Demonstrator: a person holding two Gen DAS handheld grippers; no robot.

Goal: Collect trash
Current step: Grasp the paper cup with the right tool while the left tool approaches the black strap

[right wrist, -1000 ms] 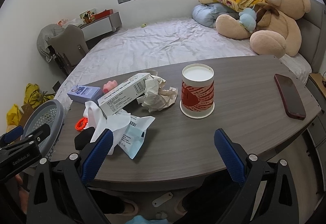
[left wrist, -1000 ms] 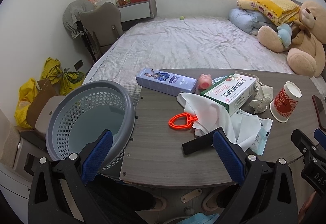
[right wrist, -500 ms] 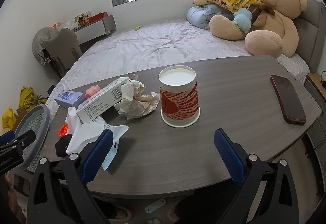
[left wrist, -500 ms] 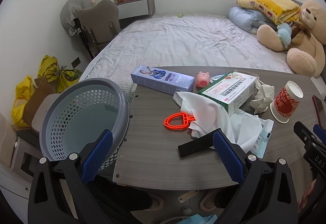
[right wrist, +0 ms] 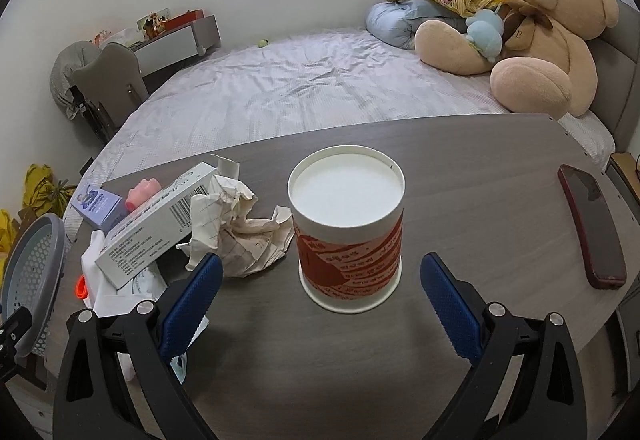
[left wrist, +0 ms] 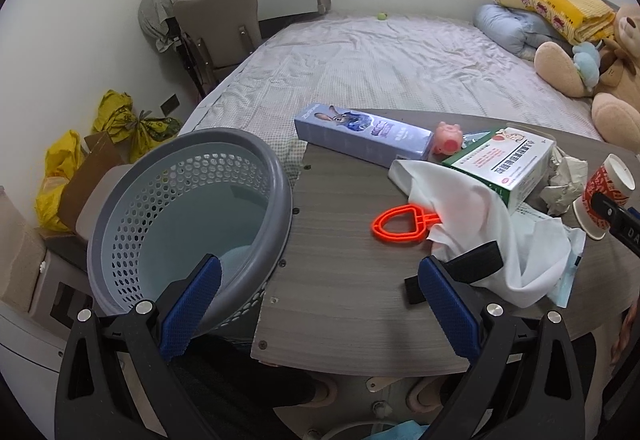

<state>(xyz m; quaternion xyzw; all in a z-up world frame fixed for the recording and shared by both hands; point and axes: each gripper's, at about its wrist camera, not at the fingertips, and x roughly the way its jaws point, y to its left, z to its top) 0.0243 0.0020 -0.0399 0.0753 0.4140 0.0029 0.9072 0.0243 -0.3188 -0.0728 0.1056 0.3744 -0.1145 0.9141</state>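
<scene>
A red and white paper cup [right wrist: 347,236] stands upside down on the grey wooden table [right wrist: 480,208], just ahead of my open, empty right gripper [right wrist: 320,304]. Crumpled paper [right wrist: 236,228] lies left of the cup, beside a white and green carton [left wrist: 504,164]. A white cloth [left wrist: 492,236] and a plastic wrapper [left wrist: 568,280] lie in front of the carton. A grey perforated basket [left wrist: 180,224] sits off the table's left end. My left gripper [left wrist: 320,312] is open and empty, near the table's front edge between basket and cloth.
A blue toothpaste box [left wrist: 360,134], a pink pig toy [left wrist: 448,138], an orange plastic ring [left wrist: 404,222] and a black object [left wrist: 460,272] lie on the table. A dark red phone [right wrist: 592,228] lies at the right. A bed with a teddy bear [right wrist: 536,36] is behind.
My right gripper has moved forward toward the cup, which now stands large between the fingers. My left gripper has shifted a little left, toward the basket. Both stay open.
</scene>
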